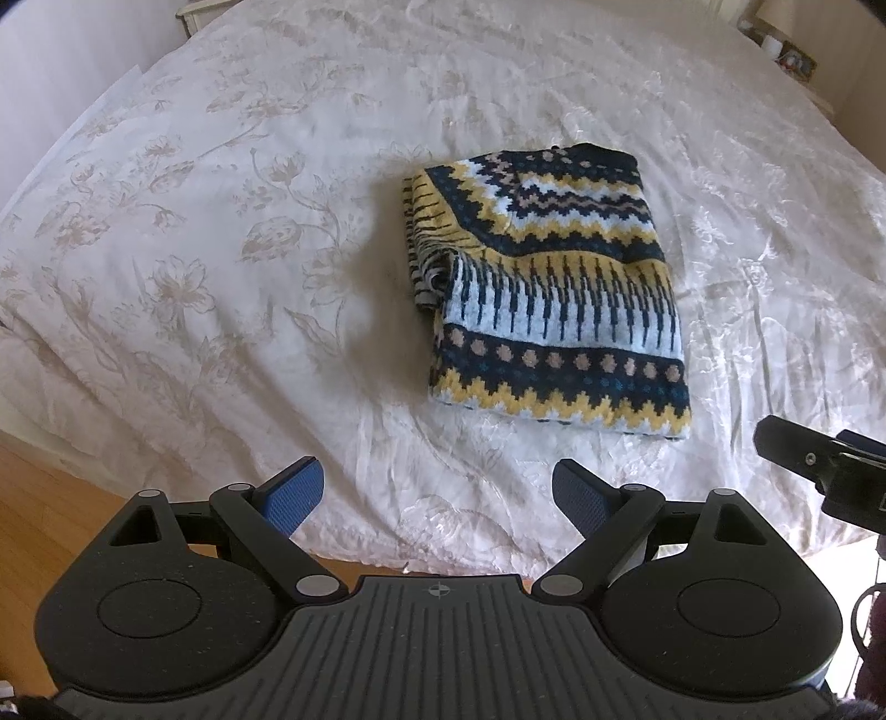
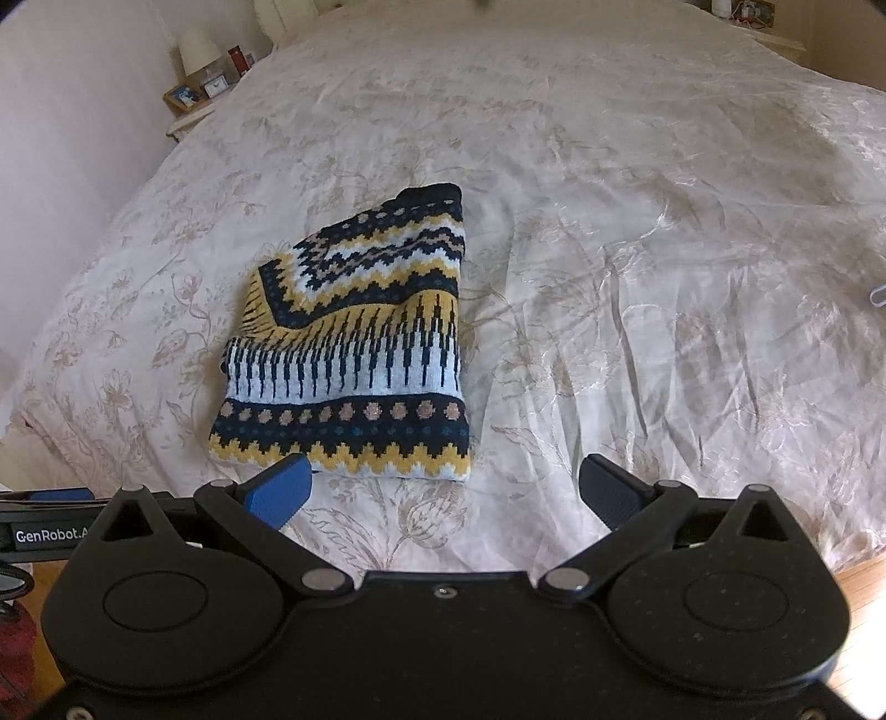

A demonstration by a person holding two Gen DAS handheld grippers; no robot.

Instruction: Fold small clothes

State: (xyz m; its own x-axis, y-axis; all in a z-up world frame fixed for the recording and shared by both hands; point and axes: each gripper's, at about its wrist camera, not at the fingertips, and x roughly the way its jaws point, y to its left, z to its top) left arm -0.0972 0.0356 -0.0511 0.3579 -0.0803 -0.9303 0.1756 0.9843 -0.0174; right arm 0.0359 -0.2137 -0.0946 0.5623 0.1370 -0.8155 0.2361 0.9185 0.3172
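Bed surface: white bedspread with a pale floral print, creased, is seen filling most of both views; wooden floor is shown at the near edge.

Sweater: a knitted sweater in navy, yellow, white and tan bands is laid folded into a compact block on the bedspread, near the bed's near edge.

Sweater against left gripper: the left gripper is held above the bedspread with its blue pads wide apart and nothing between them; the sweater is seen ahead of it and slightly right, clear of both pads.

Sweater against right gripper: the right gripper is likewise spread wide and empty; the sweater is seen ahead and left, its near hem just beyond the left pad, whether touching cannot be told.

Only in left wrist view: the black end of the right gripper at the right edge; a framed picture at the far right corner.

Only in right wrist view: a nightstand at upper left carrying a lamp, a small clock and a framed photo; a body marked "GenRobot" at the left edge.
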